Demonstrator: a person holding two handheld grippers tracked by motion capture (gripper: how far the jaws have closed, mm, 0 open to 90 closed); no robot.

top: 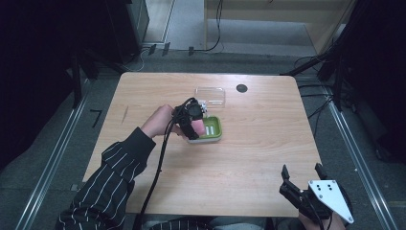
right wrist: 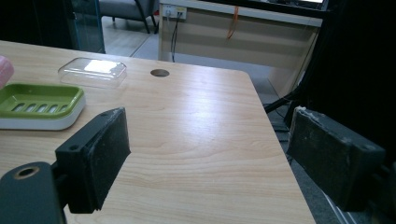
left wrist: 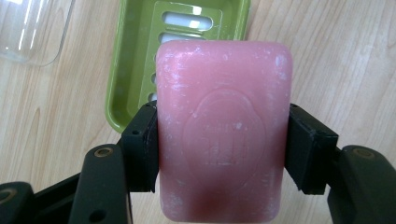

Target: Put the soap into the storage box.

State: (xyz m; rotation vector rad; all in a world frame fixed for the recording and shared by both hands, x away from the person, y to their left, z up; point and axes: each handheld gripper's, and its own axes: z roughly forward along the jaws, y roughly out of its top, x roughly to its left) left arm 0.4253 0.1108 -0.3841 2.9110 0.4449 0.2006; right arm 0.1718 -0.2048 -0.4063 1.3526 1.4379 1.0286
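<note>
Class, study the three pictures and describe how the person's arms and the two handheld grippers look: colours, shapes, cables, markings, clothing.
The left gripper has black blocky jaws with brass-coloured rivets and trails a black cable. The right gripper is black too, topped by a grey three-cornered plate dotted with dark holes. The left arm wears a dark sleeve with thin white stripes.

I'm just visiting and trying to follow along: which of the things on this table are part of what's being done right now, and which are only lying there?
Part of the job:
- pink soap bar, clamped in the left gripper
- green soap dish, right under the bar

Lying about:
- clear plastic lid, behind the dish
- right gripper, open and holding nothing, at the table's near edge
</note>
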